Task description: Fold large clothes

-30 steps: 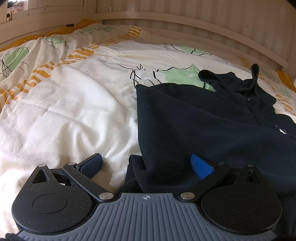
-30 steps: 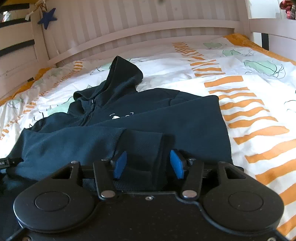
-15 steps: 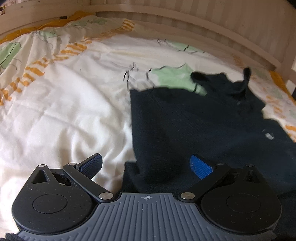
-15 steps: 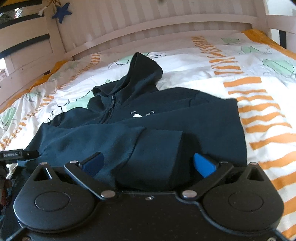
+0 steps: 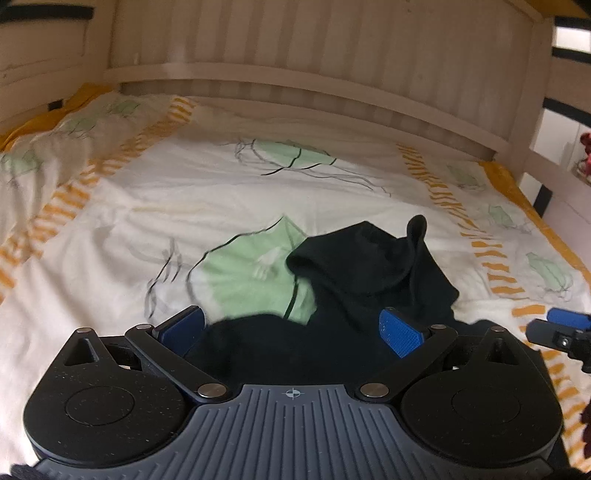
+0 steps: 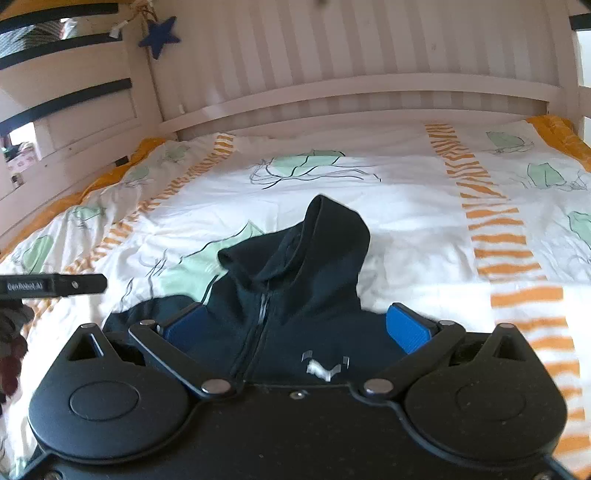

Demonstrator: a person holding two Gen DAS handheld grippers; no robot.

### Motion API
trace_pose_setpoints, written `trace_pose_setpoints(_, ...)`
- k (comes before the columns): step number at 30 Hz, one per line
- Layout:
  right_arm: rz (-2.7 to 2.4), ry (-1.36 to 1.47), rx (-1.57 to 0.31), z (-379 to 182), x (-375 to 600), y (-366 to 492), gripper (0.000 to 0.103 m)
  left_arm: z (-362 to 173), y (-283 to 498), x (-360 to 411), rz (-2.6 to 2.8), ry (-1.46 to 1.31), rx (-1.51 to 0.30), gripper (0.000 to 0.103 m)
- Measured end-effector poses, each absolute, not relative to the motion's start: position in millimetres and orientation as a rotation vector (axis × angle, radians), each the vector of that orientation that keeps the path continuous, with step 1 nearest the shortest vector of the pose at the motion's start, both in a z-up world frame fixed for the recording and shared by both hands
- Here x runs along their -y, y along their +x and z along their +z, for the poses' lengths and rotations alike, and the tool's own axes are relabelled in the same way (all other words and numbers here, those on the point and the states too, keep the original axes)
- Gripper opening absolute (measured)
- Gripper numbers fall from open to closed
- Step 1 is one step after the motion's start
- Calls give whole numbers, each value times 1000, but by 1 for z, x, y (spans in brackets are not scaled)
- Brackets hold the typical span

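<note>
A dark navy zip hoodie [image 6: 295, 295] lies on the bed, hood toward the headboard, with a small white logo [image 6: 321, 367] on its chest. In the left wrist view the hoodie [image 5: 369, 273] lies under and ahead of my left gripper [image 5: 291, 328], which is open with nothing between its blue pads [image 5: 400, 328]. My right gripper [image 6: 297, 328] is open above the hoodie's chest and zip, pads [image 6: 406, 326] wide apart. The right gripper's tip shows at the right edge of the left wrist view [image 5: 557, 332]; the left gripper's finger shows at the left of the right wrist view [image 6: 55, 285].
The bed has a white duvet [image 6: 406, 206] with orange stripes and green leaf prints. A pale slatted headboard [image 6: 351, 85] stands behind. A side rail [image 6: 74, 122] with a blue star [image 6: 159, 35] is at the left.
The right gripper opened, letting go of the hoodie fabric. Both grippers rose and moved forward toward the hood, and the views now tilt up to the headboard.
</note>
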State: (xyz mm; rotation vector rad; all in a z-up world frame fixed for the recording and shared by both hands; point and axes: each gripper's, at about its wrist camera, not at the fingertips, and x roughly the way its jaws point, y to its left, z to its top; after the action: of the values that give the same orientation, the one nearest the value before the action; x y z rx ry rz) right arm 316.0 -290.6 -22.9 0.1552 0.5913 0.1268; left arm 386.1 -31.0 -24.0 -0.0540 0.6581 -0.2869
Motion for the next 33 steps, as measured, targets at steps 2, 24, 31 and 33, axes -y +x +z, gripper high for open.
trace_pose_setpoints(2, 132, 136, -604, -26, 290, 335, 103, -33, 400, 45, -290, -36, -659, 102)
trace_pose_setpoints(24, 39, -132, -752, -94, 247, 462, 103, -143, 493, 81, -267, -48, -791, 103)
trace_pose_setpoints(31, -116, -162, -676, -94, 277, 467, 102, -142, 491, 80, -270, -54, -788, 103)
trace_pose_setpoints(33, -183, -70, -663, -89, 310, 462, 102, -143, 493, 80, -270, -54, -789, 103)
